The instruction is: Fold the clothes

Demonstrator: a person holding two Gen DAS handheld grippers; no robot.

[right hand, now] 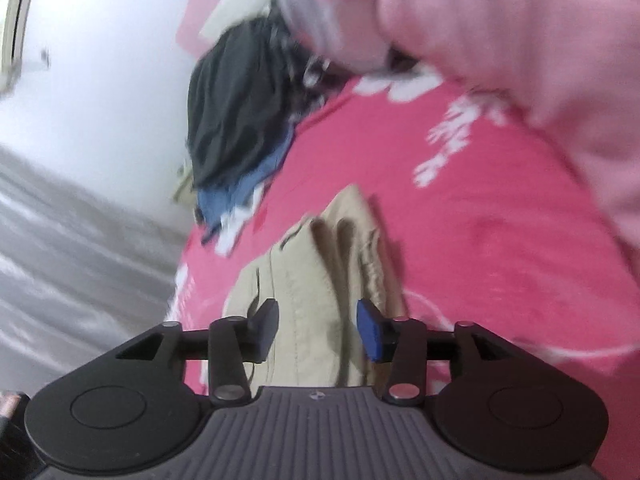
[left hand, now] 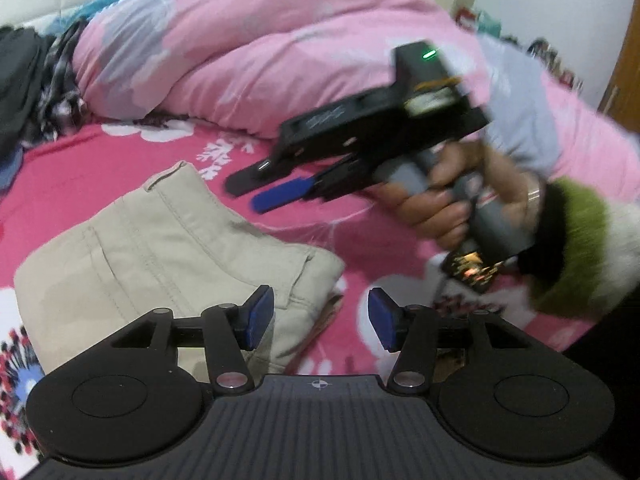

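- Left gripper (left hand: 320, 320): fingers spread wide, nothing between the blue pads, hanging just over the near right corner of the trousers (left hand: 160, 248).
- Right gripper (right hand: 318, 330): fingers parted about as wide and empty too. In the left view it sits out at two o'clock, gripped by a hand (left hand: 448, 208) in a fuzzy green cuff (left hand: 576, 248), tips aimed at the far edge of the trousers but clear of it.
- The beige trousers lie in a compact folded bundle on the pink bedsheet (left hand: 360, 216), layered edges showing at the right.
- I'd judge them a thick, soft weave: light, limp, not slippery, no risk of damage. Best pinched at a stacked edge or corner so all layers come together.
- Dark clothes pile (right hand: 236, 120) at eleven o'clock in the right view; pink quilt (left hand: 260, 48) heaped at twelve.
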